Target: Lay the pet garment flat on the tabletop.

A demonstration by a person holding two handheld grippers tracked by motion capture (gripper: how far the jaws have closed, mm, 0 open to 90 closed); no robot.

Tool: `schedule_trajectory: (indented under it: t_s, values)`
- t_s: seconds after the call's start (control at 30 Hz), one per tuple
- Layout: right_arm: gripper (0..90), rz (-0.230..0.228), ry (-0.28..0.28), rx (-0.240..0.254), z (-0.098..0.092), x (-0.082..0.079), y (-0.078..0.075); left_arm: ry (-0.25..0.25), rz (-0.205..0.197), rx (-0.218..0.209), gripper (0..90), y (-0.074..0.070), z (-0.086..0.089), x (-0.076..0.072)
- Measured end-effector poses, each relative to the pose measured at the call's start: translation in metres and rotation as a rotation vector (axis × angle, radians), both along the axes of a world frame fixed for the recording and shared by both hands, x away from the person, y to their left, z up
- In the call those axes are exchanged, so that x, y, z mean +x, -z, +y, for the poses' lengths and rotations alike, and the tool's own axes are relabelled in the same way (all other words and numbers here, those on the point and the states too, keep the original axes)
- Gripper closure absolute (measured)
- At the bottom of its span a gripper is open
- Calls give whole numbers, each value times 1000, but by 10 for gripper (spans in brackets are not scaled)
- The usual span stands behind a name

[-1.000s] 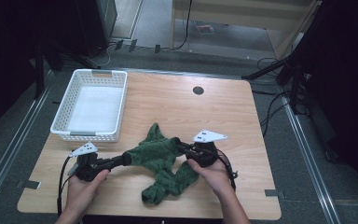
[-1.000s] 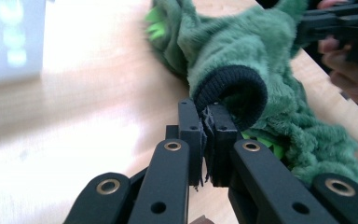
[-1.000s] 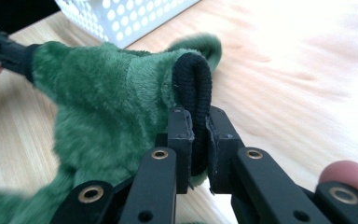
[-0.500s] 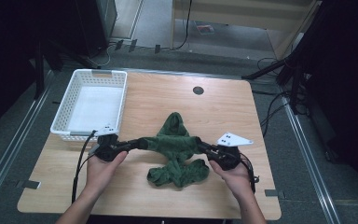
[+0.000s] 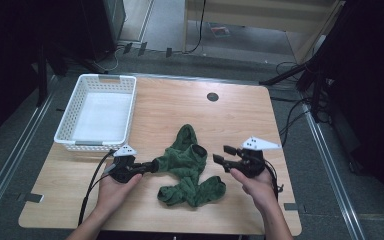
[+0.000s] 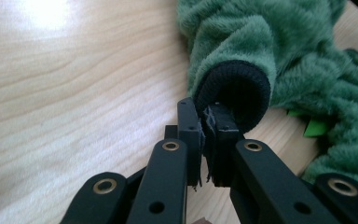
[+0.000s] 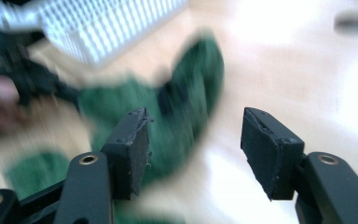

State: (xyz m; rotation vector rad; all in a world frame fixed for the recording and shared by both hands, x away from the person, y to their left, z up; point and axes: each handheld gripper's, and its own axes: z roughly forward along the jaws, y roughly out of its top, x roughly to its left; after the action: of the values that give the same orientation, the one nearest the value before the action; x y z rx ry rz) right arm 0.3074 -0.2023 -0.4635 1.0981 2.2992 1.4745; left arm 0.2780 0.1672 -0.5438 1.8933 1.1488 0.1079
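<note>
Since half a second ago the green fleece garment [image 5: 187,167] has slackened and bunched toward the middle of the tabletop [image 5: 180,100], no longer stretched between two grips, and the right gripper [image 5: 221,155] has let it go and drawn back to the right. At far left, the white plastic basket [image 5: 65,137] sits at the tabletop's back left corner, well apart from the cloth. Just in front of it, the left gripper [image 5: 152,165] lies low over the wood, its fingers [image 6: 189,126] pressed together on the garment's black ribbed cuff [image 6: 242,88], pinching the cuff's edge. The garment spreads rightward from that pinch, one part reaching toward the back, another curled toward the near edge, all resting on the wood. Farther right, the right gripper is near the cloth but apart from it; its fingers [image 7: 130,149] have just been opening and now stand spread with nothing between them, the garment blurred beyond them in the right gripper view.
</note>
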Motion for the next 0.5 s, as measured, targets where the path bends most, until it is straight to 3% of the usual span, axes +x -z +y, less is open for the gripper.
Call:
schedule_trajectory:
  t_s: [0.07, 0.13, 0.2, 0.27, 0.33, 0.4, 0.47, 0.5]
  values:
    - [418, -14, -5, -44, 21, 19, -12, 8, -15, -6, 868, -3, -1, -1]
    - [417, 43, -13, -73, 41, 44, -14, 13, -24, -16, 865, -6, -1, -1]
    - [419, 123, -4, -118, 60, 71, -4, 11, -31, -29, 863, -7, 1, -1]
    - [432, 179, 14, -202, 77, 94, 15, 7, -29, -38, 862, -7, 3, 0]
    - [533, 214, 10, -281, 89, 108, 34, 3, -32, -45, 862, -7, 5, 1]
    - [813, 236, -42, -323, 97, 116, 45, 1, -31, -57, 862, -8, 7, 2]
    - [878, 234, -36, -321, 101, 122, 44, -5, -35, -69, 863, -9, 8, 3]
    - [883, 189, -19, -298, 101, 125, 40, -5, -35, -69, 864, -9, 8, 3]
